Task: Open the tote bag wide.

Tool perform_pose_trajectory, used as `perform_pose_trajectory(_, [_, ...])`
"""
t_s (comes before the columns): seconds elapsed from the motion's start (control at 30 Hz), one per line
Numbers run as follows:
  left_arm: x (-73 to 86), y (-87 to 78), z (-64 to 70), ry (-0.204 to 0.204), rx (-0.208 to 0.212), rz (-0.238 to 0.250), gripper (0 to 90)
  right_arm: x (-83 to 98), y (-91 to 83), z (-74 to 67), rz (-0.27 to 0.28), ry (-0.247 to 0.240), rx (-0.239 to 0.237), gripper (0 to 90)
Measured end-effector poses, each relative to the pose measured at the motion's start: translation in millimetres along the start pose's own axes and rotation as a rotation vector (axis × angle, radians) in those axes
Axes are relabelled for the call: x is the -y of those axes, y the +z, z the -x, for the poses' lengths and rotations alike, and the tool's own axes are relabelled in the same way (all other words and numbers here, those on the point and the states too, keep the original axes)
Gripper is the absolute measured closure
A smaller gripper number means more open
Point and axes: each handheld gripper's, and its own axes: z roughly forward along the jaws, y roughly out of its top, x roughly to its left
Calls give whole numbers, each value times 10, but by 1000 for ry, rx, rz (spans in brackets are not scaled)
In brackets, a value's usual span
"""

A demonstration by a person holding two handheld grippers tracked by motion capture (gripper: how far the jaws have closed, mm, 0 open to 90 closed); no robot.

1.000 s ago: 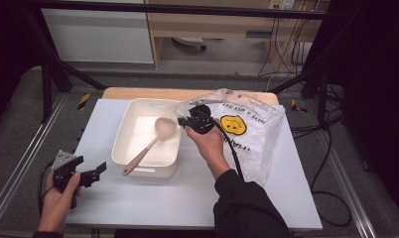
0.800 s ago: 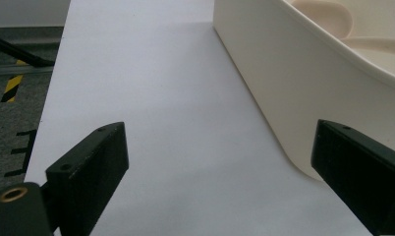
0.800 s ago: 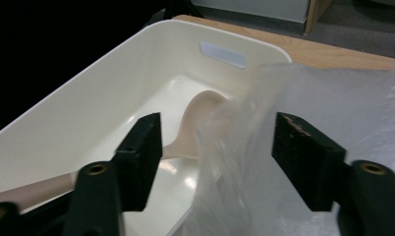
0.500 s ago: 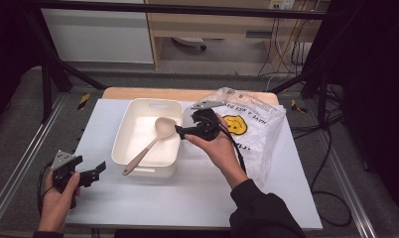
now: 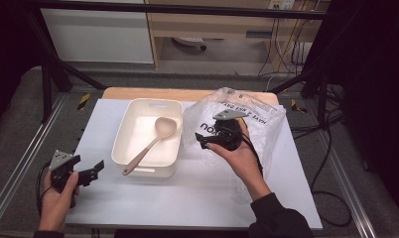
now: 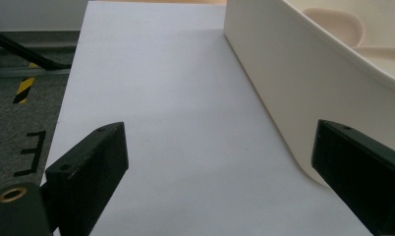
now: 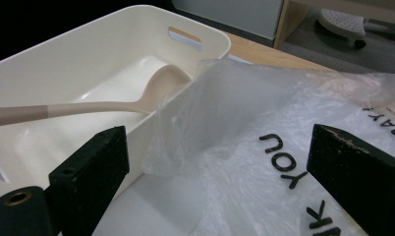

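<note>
Since the earlier frames your right gripper (image 5: 203,141) has pulled back from over the tub toward the plastic bag, and its jaws have just been opening; they now stand spread wide with nothing pinched between them. In the right gripper view the crumpled edge of the clear plastic bag (image 7: 264,118) lies ahead of the jaws, draped against the tub's near wall, not gripped. Your right hand (image 5: 239,156) rests over the bag, jaws pointing left at the tub.

Spoon (image 5: 150,144): lying in the white tub (image 5: 138,106), bowl toward the far end, handle slanting down to the near left rim and poking slightly past it.

Tub sits on the white table (image 5: 197,198), touching the bag on its right side.

Your left gripper (image 5: 91,171) has held its place at the near left of the table, jaws spread, nothing between them. In the left gripper view the tub's outer wall runs just beside one jaw.
</note>
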Motion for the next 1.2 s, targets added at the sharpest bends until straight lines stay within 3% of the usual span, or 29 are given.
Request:
perform_pose_trajectory(0.1, [6, 1, -15, -6, -4, -3, 70, 99, -39, 89, 14, 29, -2, 95])
perform_pose_trajectory(0.33, [0, 3, -1, -2, 1, -3, 69, 278, -52, 271, -24, 42, 18, 91])
perform_pose_trajectory(0.6, [2, 4, 6, -6, 18, -6, 70, 371, -57, 409, -40, 73, 41, 98])
perform_pose_trajectory(0.83, [-2, 8, 23, 2, 26, -5, 69, 455, -17, 504, -71, 79, 59, 108])
perform_pose_trajectory(1.2, [1, 11, 6, -16, 29, 2, 70, 518, 80, 625, -80, 75, 82, 106])
